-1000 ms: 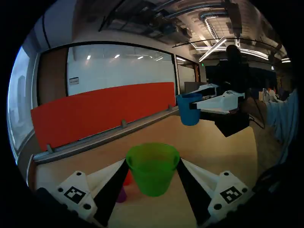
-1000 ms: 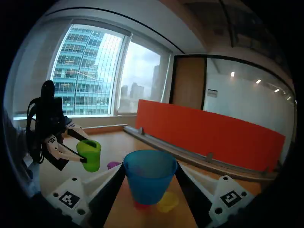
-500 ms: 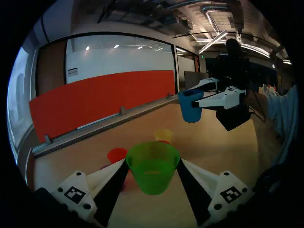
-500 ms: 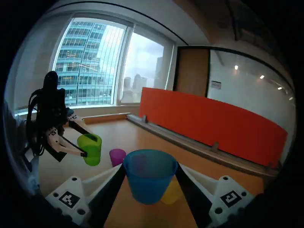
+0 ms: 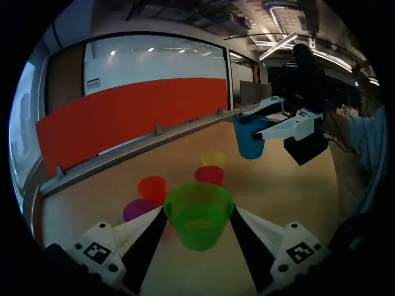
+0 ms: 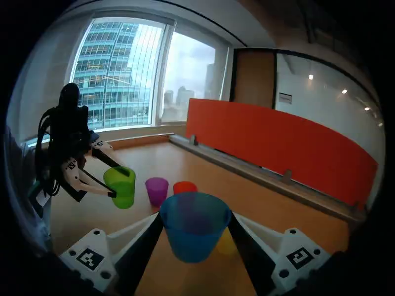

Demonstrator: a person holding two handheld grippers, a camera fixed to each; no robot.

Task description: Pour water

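Left gripper view: near cup (image 5: 198, 217) sat between jaws; cup cluster (image 5: 209, 173) stood on counter (image 5: 281, 190) behind it, 11–12 o'clock; far cup (image 5: 249, 142) hung at 1 o'clock.

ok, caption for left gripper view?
Left gripper holds a green cup, right gripper a blue cup, with four more cups on the table.

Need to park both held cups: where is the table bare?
Bare table lies below the blue cup, beside the red cup and yellow cup, and between orange cup and rail. Crowded among those small cups.
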